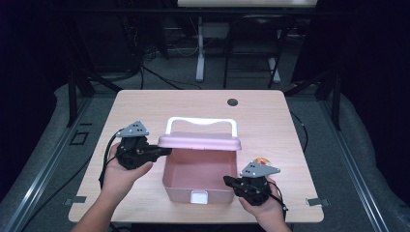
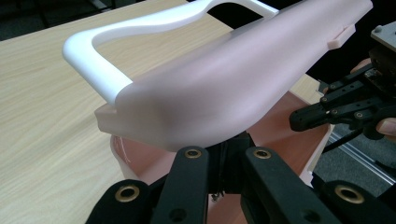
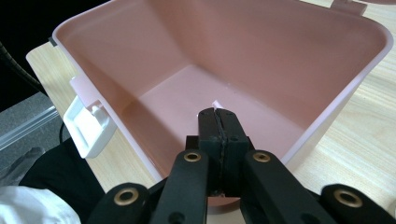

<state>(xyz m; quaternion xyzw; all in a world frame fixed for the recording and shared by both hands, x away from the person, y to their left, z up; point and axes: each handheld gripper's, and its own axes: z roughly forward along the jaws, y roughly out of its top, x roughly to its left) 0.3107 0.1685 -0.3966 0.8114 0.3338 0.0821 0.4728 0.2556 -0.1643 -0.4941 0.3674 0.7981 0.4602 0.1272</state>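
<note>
Dark room and cabling lay behind the pale wooden tabletop [image 1: 145, 104], and almost everything that mattered sat near your edge of it. Biggest was the pink box [image 1: 196, 181], open-topped and empty as far as the right gripper view showed, with its white latch [image 1: 198, 196] on the wall facing you. Its pink lid [image 1: 200, 141] stood raised over the far rim, running left to right across your view, the white handle [image 1: 200, 121] arching beyond it.

That long axis was what your coming move turned on. The lid's left end lay right at your left tongs [image 1: 162, 151], which reached in from the left and looked closed; in the left gripper view the lid's underside sat just over their tips, but whether they pinched its edge or merely propped it I could not tell. Your left hand [image 1: 121, 171] was therefore the nearer one to the lid by far.

Your right tongs [image 1: 231, 182] were closed on nothing, jaws pressed together, resting at the box's near right corner with the tips just over the rim and pointing into the cavity. The lid lay up and away from them, across the open box.

A small red and yellow thing [image 1: 262, 161] sat just right of the box; I could not tell what it was.
</note>
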